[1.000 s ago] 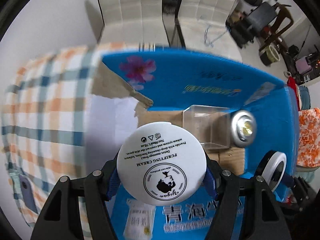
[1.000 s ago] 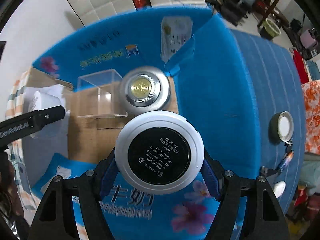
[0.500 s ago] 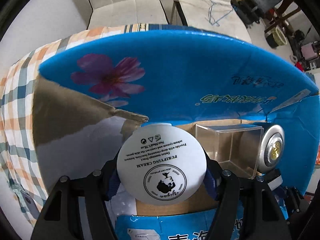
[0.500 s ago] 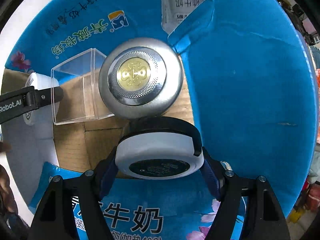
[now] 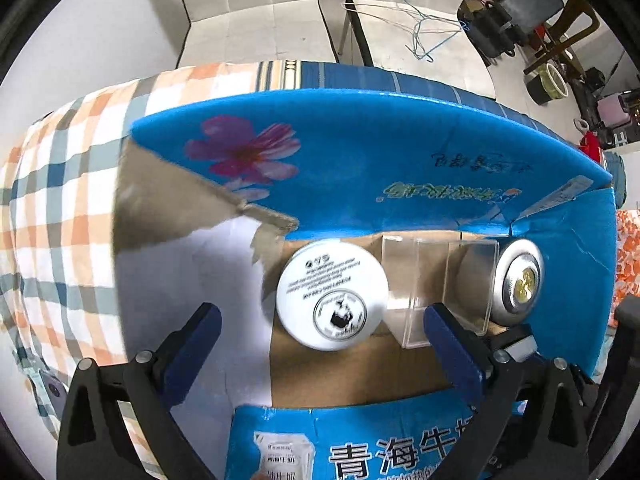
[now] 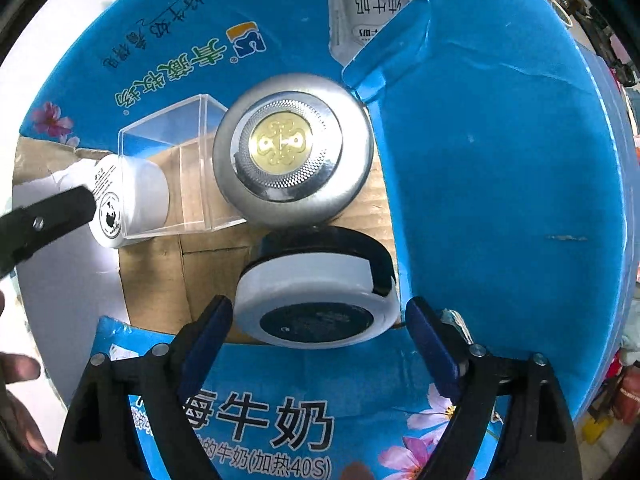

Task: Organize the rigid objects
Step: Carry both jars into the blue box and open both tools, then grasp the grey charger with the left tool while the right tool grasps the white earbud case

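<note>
Look past the far edge of your table, with its checked cloth in orange, blue and white. You see two white padded chairs side by side on a pale floor. In the far right corner sit wire hangers, dark junk and a green bucket.

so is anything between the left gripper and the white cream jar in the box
Nothing visible. The left gripper has just been opening, and the white cream jar lies on the box floor between its spread fingers with clear gaps on both sides. The clear plastic box sits just right of the jar, near the right finger.
</note>
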`<state>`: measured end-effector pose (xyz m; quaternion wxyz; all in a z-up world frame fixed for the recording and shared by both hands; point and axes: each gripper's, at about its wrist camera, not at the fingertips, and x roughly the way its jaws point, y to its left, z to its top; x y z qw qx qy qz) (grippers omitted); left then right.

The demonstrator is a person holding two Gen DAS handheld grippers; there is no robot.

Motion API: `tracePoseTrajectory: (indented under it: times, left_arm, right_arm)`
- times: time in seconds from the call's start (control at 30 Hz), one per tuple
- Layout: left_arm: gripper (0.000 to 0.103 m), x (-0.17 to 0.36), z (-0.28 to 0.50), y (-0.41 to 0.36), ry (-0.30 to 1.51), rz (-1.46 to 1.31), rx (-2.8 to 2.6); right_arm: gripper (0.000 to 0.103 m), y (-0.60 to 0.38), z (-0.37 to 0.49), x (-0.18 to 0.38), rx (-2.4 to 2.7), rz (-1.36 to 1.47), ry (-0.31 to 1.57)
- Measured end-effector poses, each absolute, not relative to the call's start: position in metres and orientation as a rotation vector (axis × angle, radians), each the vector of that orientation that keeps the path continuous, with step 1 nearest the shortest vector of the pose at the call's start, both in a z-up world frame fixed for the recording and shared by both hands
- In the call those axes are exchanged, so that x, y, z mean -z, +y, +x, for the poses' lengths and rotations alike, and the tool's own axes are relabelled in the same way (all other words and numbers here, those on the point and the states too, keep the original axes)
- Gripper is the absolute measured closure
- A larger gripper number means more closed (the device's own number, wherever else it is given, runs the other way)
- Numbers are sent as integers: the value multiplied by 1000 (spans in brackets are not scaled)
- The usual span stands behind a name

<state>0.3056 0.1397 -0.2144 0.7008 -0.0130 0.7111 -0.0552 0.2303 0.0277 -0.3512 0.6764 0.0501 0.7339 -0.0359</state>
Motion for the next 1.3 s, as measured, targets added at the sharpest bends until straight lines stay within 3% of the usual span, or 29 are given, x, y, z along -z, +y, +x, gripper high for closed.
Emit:
tracePoseTrajectory:
  times: [0.37,0.97,1.3]
  left_arm:
    - [0,184,271,149,1521,-28,92]
    - [0,79,205,148,1294,-15,75]
    - [0,37,176,135,1208,-24,80]
  right_arm:
    - [12,51,213,298,15,30,1548]
    - [12,49,137,150,-70,-4,1344]
    - [12,32,107,101,-133,63,1303]
